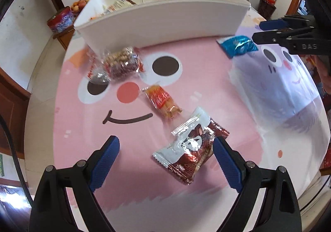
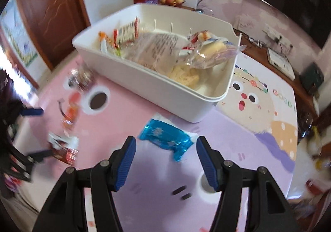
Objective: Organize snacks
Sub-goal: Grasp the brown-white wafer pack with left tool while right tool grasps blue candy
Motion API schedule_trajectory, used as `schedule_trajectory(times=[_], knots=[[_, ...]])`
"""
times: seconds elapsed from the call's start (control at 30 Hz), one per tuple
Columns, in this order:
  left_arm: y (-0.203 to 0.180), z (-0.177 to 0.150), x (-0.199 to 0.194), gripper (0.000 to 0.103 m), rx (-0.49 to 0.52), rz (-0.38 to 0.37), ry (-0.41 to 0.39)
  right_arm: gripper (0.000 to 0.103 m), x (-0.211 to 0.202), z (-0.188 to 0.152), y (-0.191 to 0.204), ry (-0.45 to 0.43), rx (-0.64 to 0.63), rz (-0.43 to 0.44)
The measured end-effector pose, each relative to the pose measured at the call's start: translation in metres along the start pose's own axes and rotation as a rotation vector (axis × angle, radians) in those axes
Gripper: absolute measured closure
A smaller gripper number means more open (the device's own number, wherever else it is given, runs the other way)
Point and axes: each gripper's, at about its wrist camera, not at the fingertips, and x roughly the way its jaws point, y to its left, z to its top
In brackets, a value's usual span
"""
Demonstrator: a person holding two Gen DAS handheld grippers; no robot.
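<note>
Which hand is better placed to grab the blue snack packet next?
Right. The blue packet lies just ahead of the open right gripper, between its fingers' lines. The open left gripper sits over the silver and brown packet instead, far from the blue one.

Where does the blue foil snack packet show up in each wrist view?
Left wrist: blue foil packet at upper right on the table mat, next to the other gripper's tips.
Right wrist: the packet at centre, just ahead of the open jaws, not gripped.
Shared landmark: the white bin just behind it.
</note>
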Motion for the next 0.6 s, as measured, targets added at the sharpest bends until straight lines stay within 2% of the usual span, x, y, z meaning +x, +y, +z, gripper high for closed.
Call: schedule_trajectory(times=[0.27, 0.57, 0.6], knots=[[0.003, -0.001, 0.018, 0.012, 0.033, -0.055, 0.050, 0.042, 0.033, 0.004, -0.001, 0.001, -0.140, -0.005], [-0.006, 0.004, 0.029, 0.012, 0.030, -0.074, 0.060, 0.042, 0.057, 0.003, 0.000, 0.059, -0.125, 0.134], [-0.006, 0.005, 0.030, 0.012, 0.028, -0.073, 0.060, 0.047, 0.056, 0.003, 0.001, 0.053, -0.128, 0.132]])
